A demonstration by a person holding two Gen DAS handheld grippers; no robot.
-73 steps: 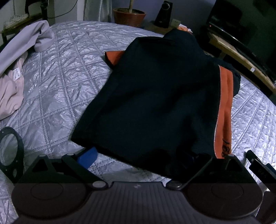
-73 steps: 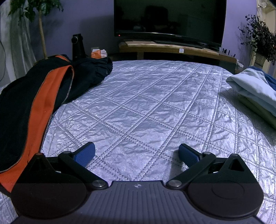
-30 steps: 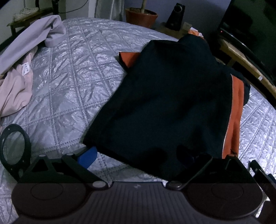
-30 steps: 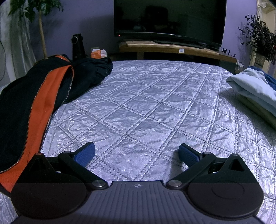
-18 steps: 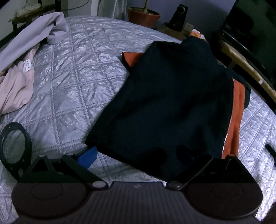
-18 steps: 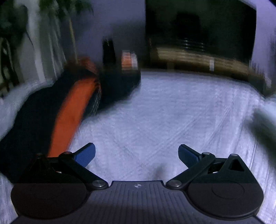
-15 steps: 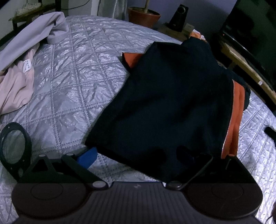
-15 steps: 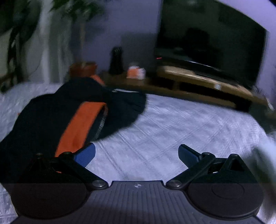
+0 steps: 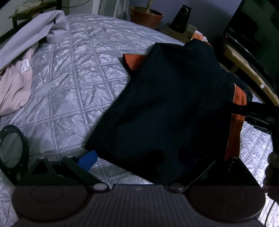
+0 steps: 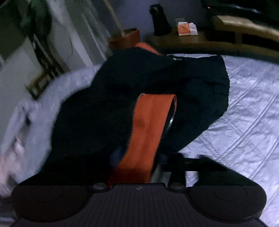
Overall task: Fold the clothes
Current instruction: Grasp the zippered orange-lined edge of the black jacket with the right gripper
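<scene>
A dark navy jacket (image 9: 170, 104) with an orange zipper band (image 9: 235, 132) lies spread on the silver quilted bed (image 9: 73, 83). My left gripper (image 9: 137, 157) is open at the jacket's near hem, its blue left pad (image 9: 87, 159) on the quilt and its right finger over the dark cloth. In the blurred right wrist view, the jacket (image 10: 122, 97) fills the middle. My right gripper (image 10: 141, 156) has its fingers drawn in around the orange band (image 10: 148, 129), shut on it. The left wrist view shows the right gripper (image 9: 256, 115) at the jacket's right edge.
A grey garment (image 9: 34, 31) and a pink one (image 9: 14, 87) lie at the bed's far left. A plant pot (image 9: 146, 15), a speaker (image 9: 181, 21) and a wooden TV bench (image 9: 247, 69) stand beyond the bed. Bare quilt (image 10: 244, 113) lies right of the jacket.
My right gripper swung left from the bare quilt onto the jacket, and its fingers went from wide open to closed on the orange band. My left gripper stayed open at the hem.
</scene>
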